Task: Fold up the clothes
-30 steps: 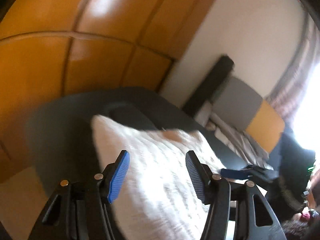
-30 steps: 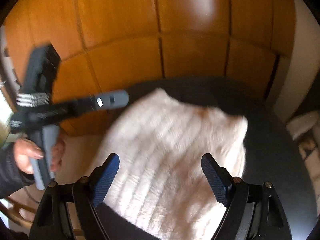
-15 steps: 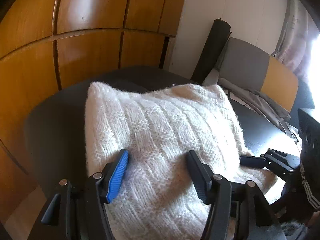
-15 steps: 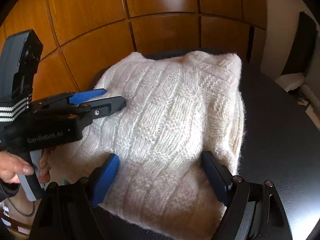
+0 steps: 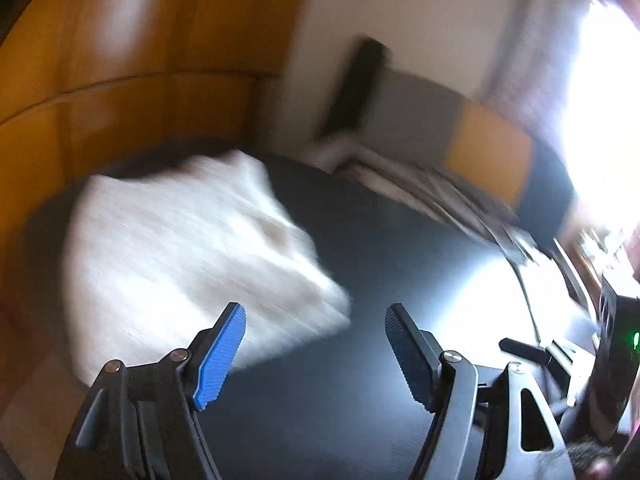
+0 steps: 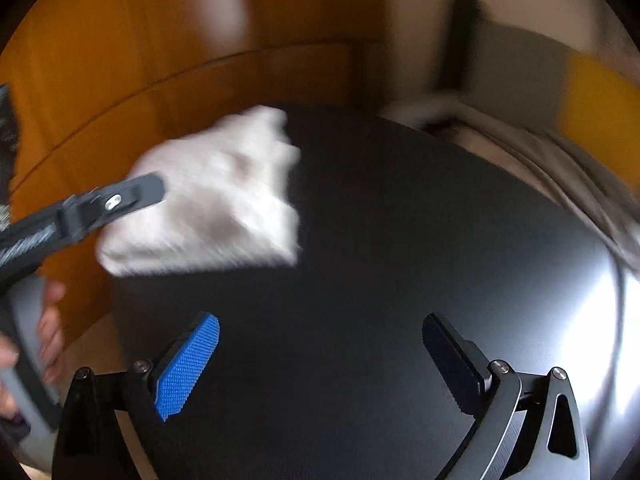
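white knitted sweater (image 5: 188,256): folded, on far left of round black table (image 5: 400,280) | soft, light, limp; best taken at a folded edge | left gripper (image 5: 316,356), right gripper (image 6: 320,364): jaws opening, nothing between them

Both claws pulled back off the folded white sweater (image 5: 188,264). Half a second ago left claw (image 5: 314,356) and right claw (image 6: 320,364) each straddled its near edge; now bare black worktop (image 6: 380,240) lies between the fingers of both, nothing held. Both sets of jaws wider than before and opening. Sweater now sits left and farther off in both wrist views. Left claw no longer lies over the sweater's side in the right view. Both views motion-blurred, were sharp before.
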